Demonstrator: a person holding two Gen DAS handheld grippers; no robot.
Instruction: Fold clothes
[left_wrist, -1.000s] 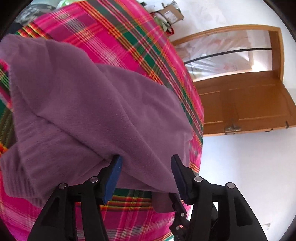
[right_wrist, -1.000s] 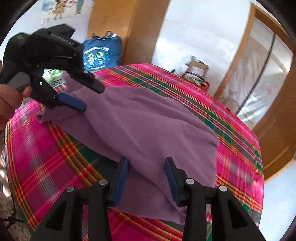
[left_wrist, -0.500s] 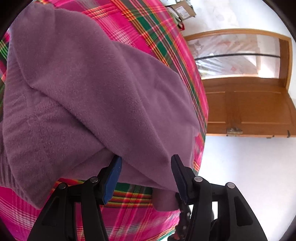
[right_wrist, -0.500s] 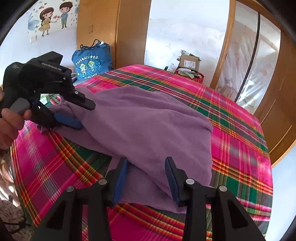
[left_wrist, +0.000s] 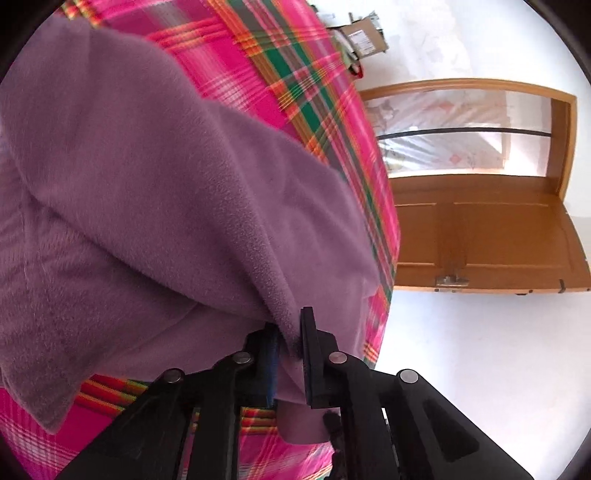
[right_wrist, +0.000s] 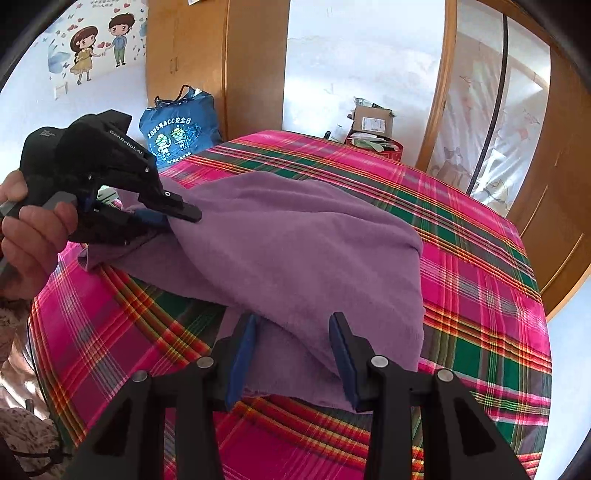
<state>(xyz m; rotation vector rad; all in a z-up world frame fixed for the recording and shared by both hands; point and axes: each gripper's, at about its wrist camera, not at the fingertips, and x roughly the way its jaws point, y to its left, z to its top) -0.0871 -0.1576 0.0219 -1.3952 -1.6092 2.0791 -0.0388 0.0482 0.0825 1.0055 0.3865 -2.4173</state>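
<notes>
A purple fleece garment lies bunched on a bed with a pink, green and orange plaid cover. My left gripper is shut on a fold of the purple garment, pinching its edge between the two pads. In the right wrist view the left gripper shows at the left, held by a hand, with the fabric pulled up from it. My right gripper stands open, its fingers on either side of the garment's near edge, not closed on it.
A wooden door with a glass panel stands open beside the bed. A blue printed bag, a wooden wardrobe and a cardboard box on a red bin sit beyond the bed's far side. White floor lies to the right.
My left gripper has shut on the garment's fold, after standing open over it. The right gripper stays open and has moved closer over the garment's near edge.
</notes>
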